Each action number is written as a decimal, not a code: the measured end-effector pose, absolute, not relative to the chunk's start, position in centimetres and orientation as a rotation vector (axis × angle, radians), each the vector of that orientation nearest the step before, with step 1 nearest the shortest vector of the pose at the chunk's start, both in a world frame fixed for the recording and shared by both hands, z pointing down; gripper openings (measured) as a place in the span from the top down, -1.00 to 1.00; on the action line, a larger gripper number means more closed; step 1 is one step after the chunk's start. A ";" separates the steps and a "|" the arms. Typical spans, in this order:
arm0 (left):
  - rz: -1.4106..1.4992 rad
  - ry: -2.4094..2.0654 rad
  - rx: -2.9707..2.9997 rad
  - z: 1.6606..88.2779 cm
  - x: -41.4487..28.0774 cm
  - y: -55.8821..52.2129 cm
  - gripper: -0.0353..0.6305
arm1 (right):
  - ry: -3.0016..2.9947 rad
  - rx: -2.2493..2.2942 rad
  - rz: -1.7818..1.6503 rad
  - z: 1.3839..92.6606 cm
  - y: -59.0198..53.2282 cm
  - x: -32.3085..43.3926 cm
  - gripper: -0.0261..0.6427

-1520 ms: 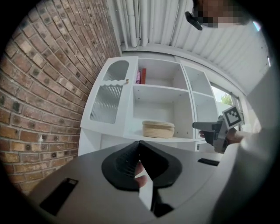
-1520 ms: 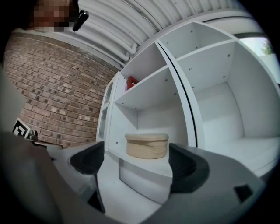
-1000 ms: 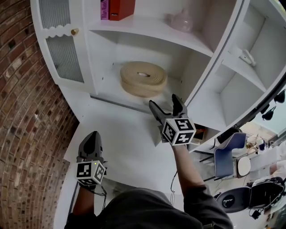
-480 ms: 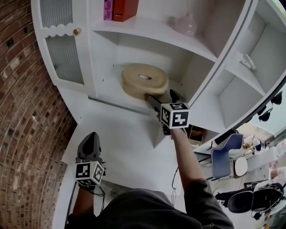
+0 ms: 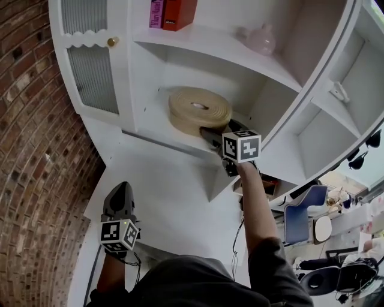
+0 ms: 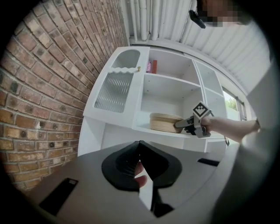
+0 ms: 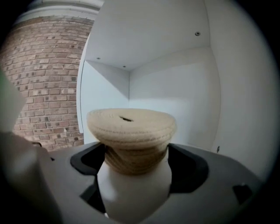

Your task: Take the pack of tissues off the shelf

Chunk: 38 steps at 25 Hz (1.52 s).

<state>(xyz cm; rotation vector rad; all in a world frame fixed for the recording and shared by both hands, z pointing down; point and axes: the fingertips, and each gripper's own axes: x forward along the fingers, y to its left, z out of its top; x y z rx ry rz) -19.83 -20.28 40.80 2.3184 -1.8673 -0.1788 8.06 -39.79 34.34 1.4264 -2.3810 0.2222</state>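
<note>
A round, flat beige woven pack (image 5: 199, 111) lies on the lower shelf (image 5: 162, 129) of a white cabinet. My right gripper (image 5: 217, 131) reaches into that shelf at the pack's front right edge. In the right gripper view the pack (image 7: 131, 127) fills the gap of the right gripper (image 7: 136, 153), with one jaw on each side of it; the jaws stand open and I cannot tell if they touch it. My left gripper (image 5: 120, 190) hangs low at the left over the white counter, shut and empty, and in its own view the left gripper (image 6: 140, 144) has its jaw tips together.
Red and pink books (image 5: 174, 12) and a pink glass vase (image 5: 261, 41) stand on the upper shelf. A ribbed-glass cabinet door (image 5: 93, 72) is left of the shelf, and a brick wall (image 5: 36, 150) beyond it. Chairs (image 5: 306, 216) stand at the lower right.
My right gripper has moved forward and up from above the counter into the lower shelf, until its jaws stand around the beige pack. The left gripper has hardly moved.
</note>
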 end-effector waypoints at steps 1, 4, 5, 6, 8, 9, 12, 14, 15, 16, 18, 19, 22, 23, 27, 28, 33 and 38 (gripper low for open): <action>-0.175 -1.871 2.312 40.9 -20.0 -20.3 0.88 | -2.380 1.421 0.206 34.3 -39.8 7.9 -0.43; -0.169 -1.880 2.299 41.1 -20.2 -20.3 0.88 | -2.386 1.437 0.185 34.1 -39.6 8.1 -0.29; -0.167 -1.883 2.297 41.2 -20.2 -20.4 0.88 | -2.390 1.446 0.183 34.0 -39.5 8.2 -0.24; -0.164 -1.884 2.296 41.2 -20.2 -20.4 0.88 | -2.396 1.455 0.179 33.9 -39.4 8.3 -0.17; -0.159 -1.884 2.296 41.2 -19.9 -20.5 0.88 | -2.410 1.468 0.163 33.7 -38.9 8.2 -0.08; -0.158 -1.882 2.299 41.2 -19.7 -20.5 0.88 | -2.414 1.472 0.154 33.6 -38.6 8.2 -0.05; -0.158 -1.873 2.310 41.1 -19.0 -20.5 0.88 | -2.423 1.484 0.127 33.4 -37.7 8.1 0.02; -0.156 -1.868 2.317 41.0 -18.5 -20.4 0.88 | -2.432 1.494 0.107 33.3 -37.0 8.2 0.06; -0.155 -1.867 2.320 40.9 -18.3 -20.4 0.88 | -2.437 1.498 0.098 33.3 -36.7 8.3 0.07; -0.154 -1.865 2.322 40.9 -18.2 -20.3 0.88 | -2.442 1.503 0.092 33.2 -36.3 8.4 0.10; -0.152 -1.865 2.323 40.9 -18.0 -20.1 0.88 | -2.453 1.509 0.088 33.1 -35.6 8.5 0.13; -0.152 -1.865 2.322 40.9 -18.0 -20.0 0.88 | -2.459 1.512 0.090 33.1 -35.2 8.6 0.15; -0.151 -1.871 2.319 41.0 -18.0 -19.8 0.88 | -2.483 1.523 0.112 33.0 -33.7 8.8 0.17; -0.151 -1.873 2.318 41.0 -18.0 -19.8 0.88 | -2.494 1.529 0.122 33.1 -33.2 8.8 0.19; -0.145 -1.871 2.320 41.1 -17.9 -19.4 0.88 | -2.533 1.568 0.105 33.7 -30.9 9.4 0.22; -0.142 -1.870 2.323 41.0 -17.8 -19.3 0.88 | -2.543 1.573 0.098 33.8 -30.4 9.5 0.22; -0.138 -1.866 2.341 40.7 -17.2 -19.1 0.88 | -2.583 1.577 0.085 33.3 -28.8 10.1 0.25; -0.131 -1.861 2.392 39.7 -16.3 -19.6 0.88 | -2.588 1.593 0.068 33.6 -28.3 10.4 0.27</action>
